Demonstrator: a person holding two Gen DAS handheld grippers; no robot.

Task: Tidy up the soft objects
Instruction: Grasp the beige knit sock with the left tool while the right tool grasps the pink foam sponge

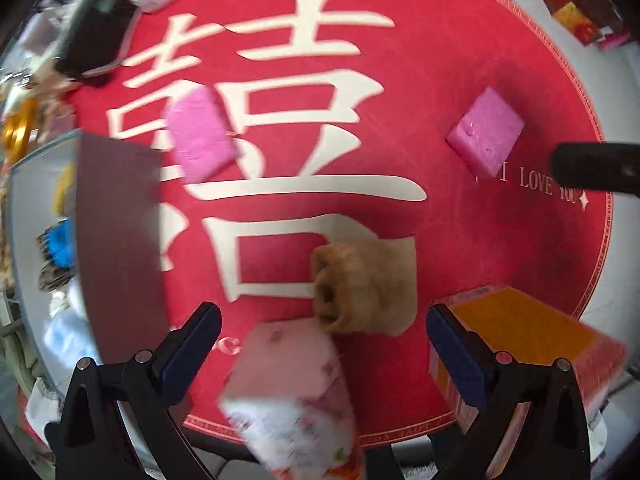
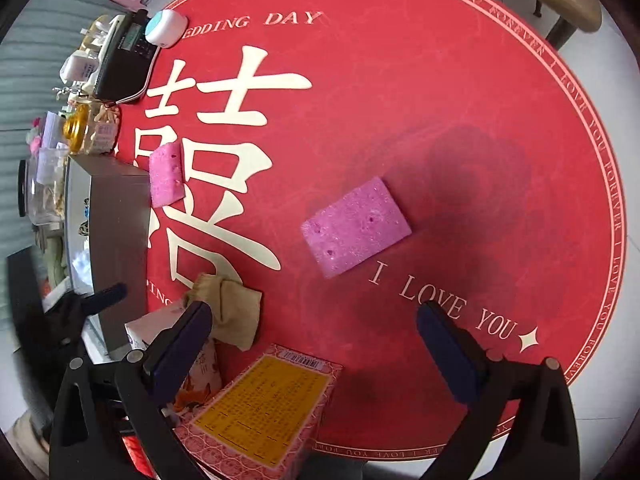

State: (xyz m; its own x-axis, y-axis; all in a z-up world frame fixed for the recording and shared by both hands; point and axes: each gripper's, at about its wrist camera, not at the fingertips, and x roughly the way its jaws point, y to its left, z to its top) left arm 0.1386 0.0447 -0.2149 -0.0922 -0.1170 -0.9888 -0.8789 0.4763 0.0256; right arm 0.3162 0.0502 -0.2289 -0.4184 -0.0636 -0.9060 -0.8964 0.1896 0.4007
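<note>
Red felt-like mat (image 2: 400, 100) covers the round desk (image 2: 616, 312) and carries all the soft things. Largest of them, the tissue pack (image 1: 288, 392) lies at the near edge, partly between the left tongs (image 1: 324, 340); it looks light and squashy with a slick wrapper, so a grip across its short width would likely hold best. Just beyond it, touching its far corner, sits the rolled tan cloth (image 1: 360, 288), limp and apt to unroll, best pinched across the roll's middle. The two pink sponges are light and springy and should take a squeeze on opposite long edges: one (image 2: 356, 226) lies mid-mat ahead of the right tongs (image 2: 316, 336), the other (image 2: 166, 174) rests against the grey box (image 2: 116, 240) at the left. Both tongs are spread wide and hold nothing. The left points down over the tissue pack; the right hovers low, aimed at the middle sponge, well short of it.
</note>
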